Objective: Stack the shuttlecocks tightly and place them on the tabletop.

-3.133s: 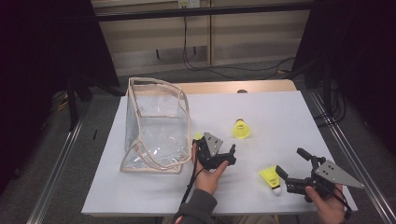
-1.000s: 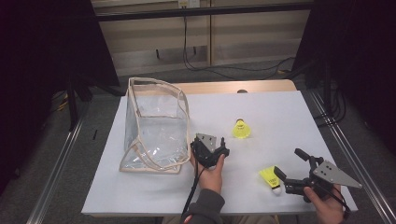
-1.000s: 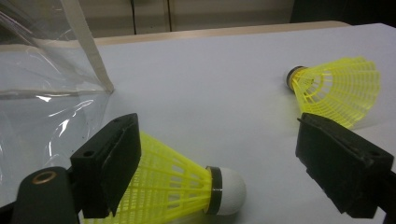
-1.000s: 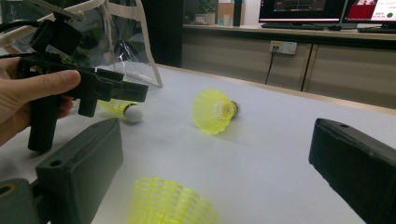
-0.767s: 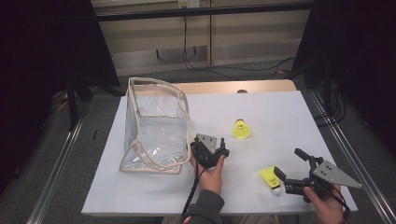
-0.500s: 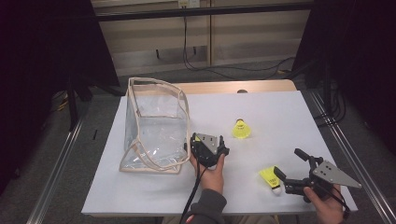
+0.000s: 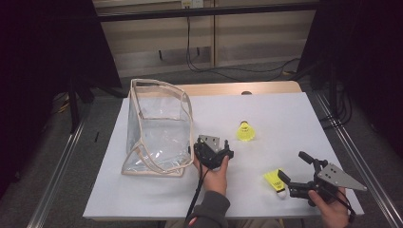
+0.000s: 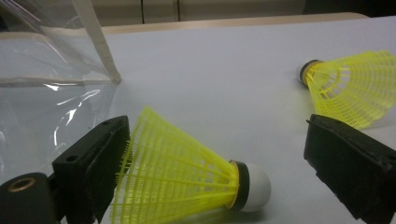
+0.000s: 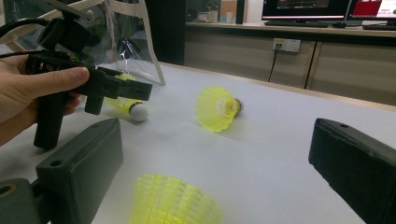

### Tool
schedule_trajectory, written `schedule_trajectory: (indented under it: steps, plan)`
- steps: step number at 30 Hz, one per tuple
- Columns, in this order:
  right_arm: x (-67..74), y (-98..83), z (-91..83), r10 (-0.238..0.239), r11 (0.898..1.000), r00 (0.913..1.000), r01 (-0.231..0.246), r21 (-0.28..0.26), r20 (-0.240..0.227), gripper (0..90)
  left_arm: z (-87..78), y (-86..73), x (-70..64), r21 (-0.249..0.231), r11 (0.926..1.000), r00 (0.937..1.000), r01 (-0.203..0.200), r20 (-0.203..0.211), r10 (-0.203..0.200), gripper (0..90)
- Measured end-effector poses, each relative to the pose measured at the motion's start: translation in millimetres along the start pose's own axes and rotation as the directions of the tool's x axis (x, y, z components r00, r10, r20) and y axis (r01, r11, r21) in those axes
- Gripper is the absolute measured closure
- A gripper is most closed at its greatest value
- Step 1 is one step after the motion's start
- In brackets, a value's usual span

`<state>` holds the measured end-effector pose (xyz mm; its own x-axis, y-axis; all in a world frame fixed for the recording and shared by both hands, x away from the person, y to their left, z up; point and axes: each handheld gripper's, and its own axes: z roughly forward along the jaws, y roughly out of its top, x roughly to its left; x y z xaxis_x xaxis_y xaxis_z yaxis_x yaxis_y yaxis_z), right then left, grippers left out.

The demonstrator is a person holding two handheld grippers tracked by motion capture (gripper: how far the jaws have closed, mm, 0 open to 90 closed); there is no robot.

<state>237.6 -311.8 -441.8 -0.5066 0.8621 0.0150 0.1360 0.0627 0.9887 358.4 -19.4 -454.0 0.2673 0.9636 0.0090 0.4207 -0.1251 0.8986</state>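
In the high view the light falls from overhead onto the white counter, which reads bright but not blown out, while the surroundings from 9 to 12 o'clock and from 1 to 3 o'clock sink into near black. The clear bag catches soft white glare streaks, seen in the left gripper view at 9 o'clock, and objects cast only faint, short shadows. Both gripper views are sharp in the middle distance, with the near black jaws at 5 and 7 o'clock soft and slightly stretched.
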Motion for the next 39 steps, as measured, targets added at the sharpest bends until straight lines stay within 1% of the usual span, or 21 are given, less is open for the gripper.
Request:
schedule_trajectory:
  steps: [1,2,3,4,5,7,10,15,19,20,22,23,26,28,30,31,32,34,35,37,39]
  plan:
    - [0.2,0.1,0.2,-0.001,1.0,1.0,0.001,-0.001,0.0,2.6,-1.2,-0.6,-0.7,0.009,0.9999,0.9996,-0.014,0.026,0.014,12.9]
    - [0.2,0.1,0.2,-0.001,1.0,1.0,0.001,-0.001,0.0,2.6,-1.2,-0.6,-0.7,0.009,0.9999,0.9996,-0.014,0.026,0.014,14.7]
    - [0.4,0.2,0.1,0.0,1.0,1.0,0.0,-0.001,0.0,2.6,-2.0,-0.9,-1.5,0.013,0.9995,0.9993,-0.027,0.028,0.027,18.1]
    - [0.7,0.2,0.3,0.0,1.0,1.0,0.0,-0.002,0.001,2.6,-2.5,-1.3,-2.4,0.008,0.9989,0.9986,-0.047,0.024,0.047,18.1]
    - [0.6,0.1,0.3,-0.003,1.0,1.0,0.003,0.001,0.002,2.6,-3.2,-1.4,-2.6,0.018,0.9982,0.998,-0.057,0.029,0.056,23.7]
    - [0.7,0.1,0.5,-0.002,1.0,1.0,0.002,0.001,0.001,2.6,-3.2,-1.5,-1.7,0.04,0.9979,0.9977,-0.052,0.047,0.05,34.0]
    - [0.8,0.2,0.5,0.003,1.0,1.0,-0.003,-0.004,-0.001,2.6,-3.6,-1.5,-1.1,0.044,0.9976,0.9975,-0.054,0.049,0.052,38.1]
    - [-0.8,0.1,-0.3,0.002,1.0,1.0,-0.002,-0.004,0.006,2.6,-4.7,-1.6,-0.1,0.044,0.9974,0.996,-0.058,0.071,0.054,43.3]
    - [-1.0,0.8,-0.8,0.005,1.0,1.0,-0.005,-0.005,0.008,2.5,-6.5,-0.3,0.5,0.034,0.9988,0.9949,-0.036,0.096,0.032,52.0]
    - [-1.0,0.8,-0.8,0.005,1.0,1.0,-0.005,-0.005,0.008,2.5,-7.0,0.2,0.5,0.029,0.9991,0.9943,-0.03,0.103,0.027,52.0]
    - [-1.4,0.9,-0.9,0.001,1.0,1.0,-0.001,-0.006,0.008,2.5,-7.8,0.8,0.4,0.02,0.9996,0.9933,-0.022,0.114,0.02,59.0]
    - [-1.4,0.9,-0.9,0.001,1.0,1.0,-0.001,-0.006,0.008,2.5,-8.3,1.1,0.4,0.018,0.9996,0.9924,-0.024,0.122,0.021,59.0]
    - [-1.5,0.9,-1.3,0.0,1.0,1.0,0.0,-0.006,0.006,2.6,-10.1,2.3,0.3,0.012,0.9998,0.99,-0.017,0.14,0.015,68.2]
    - [-1.6,0.8,-1.3,0.002,1.0,1.0,-0.002,-0.007,0.009,2.5,-11.8,4.4,-1.3,0.005,0.9999,0.9862,-0.015,0.165,0.014,70.8]
    - [-1.7,0.8,-1.4,0.002,1.0,1.0,-0.002,-0.007,0.01,2.6,-12.6,5.3,-1.2,0.0,0.9998,0.9851,-0.02,0.171,0.02,72.6]
    - [-1.7,0.9,-1.5,0.005,1.0,0.9999,-0.005,-0.006,0.01,2.6,-13.5,6.6,-1.5,-0.003,0.9999,0.9833,-0.015,0.182,0.015,77.3]
    - [-1.7,0.9,-1.5,0.005,1.0,0.9999,-0.005,-0.006,0.01,2.6,-13.8,7.2,-1.7,-0.008,0.9999,0.9822,-0.016,0.187,0.017,77.3]
    - [-1.8,0.9,-1.6,0.005,1.0,0.9999,-0.005,-0.006,0.011,2.6,-15.1,9.3,-2.2,-0.018,0.9995,0.9805,-0.024,0.195,0.028,81.6]
    - [-1.7,1.0,-1.6,0.005,1.0,0.9999,-0.005,-0.006,0.011,2.5,-16.3,11.0,-2.8,-0.024,0.9989,0.9785,-0.04,0.201,0.044,82.7]
    - [-1.7,1.0,-1.6,0.005,1.0,0.9999,-0.005,-0.008,0.011,2.5,-16.8,12.1,-3.5,-0.035,0.9982,0.9783,-0.048,0.2,0.055,84.2]
    - [-1.8,1.3,-1.9,0.006,1.0,0.9999,-0.006,-0.01,0.011,2.6,-19.6,16.3,-5.2,-0.048,0.9947,0.977,-0.09,0.19,0.098,88.1]
